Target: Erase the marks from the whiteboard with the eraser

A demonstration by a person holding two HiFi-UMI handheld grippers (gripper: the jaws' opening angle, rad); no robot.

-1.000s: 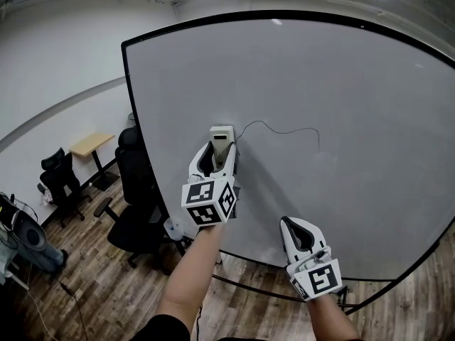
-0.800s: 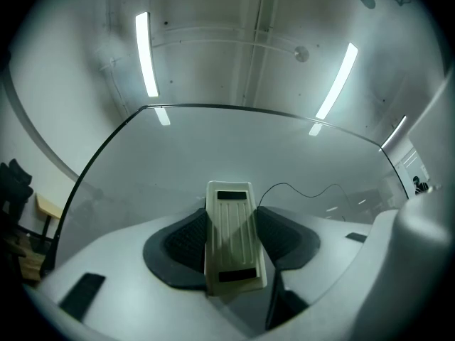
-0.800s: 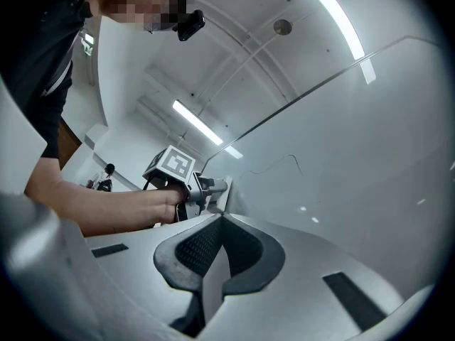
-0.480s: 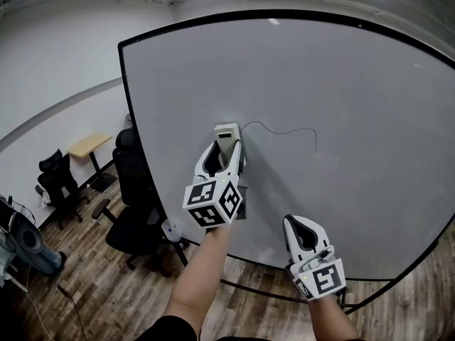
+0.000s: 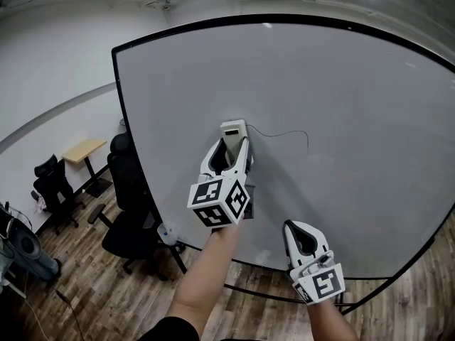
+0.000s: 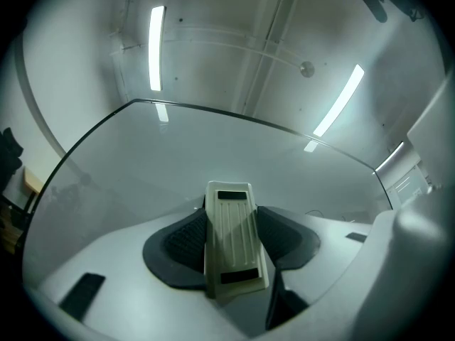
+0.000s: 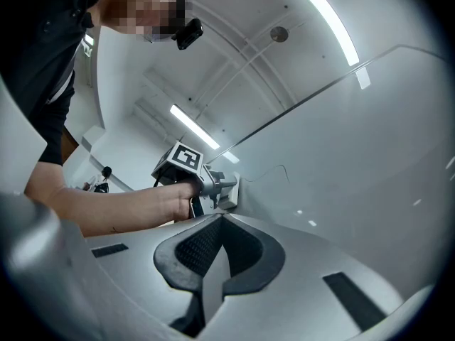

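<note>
Here, the left hand-held gripper (image 5: pixel 231 148) is raised to the whiteboard (image 5: pixel 355 91), its 2 jaws clamped on the long sides of a cream eraser (image 5: pixel 233 129). The eraser lies lengthwise between the dark pads, with its ribbed back toward the camera in the left gripper view, and it sticks out past the jaw tips. Its far end sits against the board at the left end of the 1 mark (image 5: pixel 283 133) that shows. That mark is a thin black line running right from the eraser, then hooking down at its right end. The right gripper view shows the same from the side, with the eraser on the board and the line beyond it. The board is grey-white in a black frame.

The right hand-held gripper (image 5: pixel 304 239) hangs lower and to the right, well apart from the eraser. In the head view it is near the board's bottom edge. Its jaws are closed tip to tip with nothing between them.

Left of the board, black office chairs (image 5: pixel 124 190) stand on a wooden floor (image 5: pixel 92 290). A small desk (image 5: pixel 79 149) stands by the wall beyond them.
</note>
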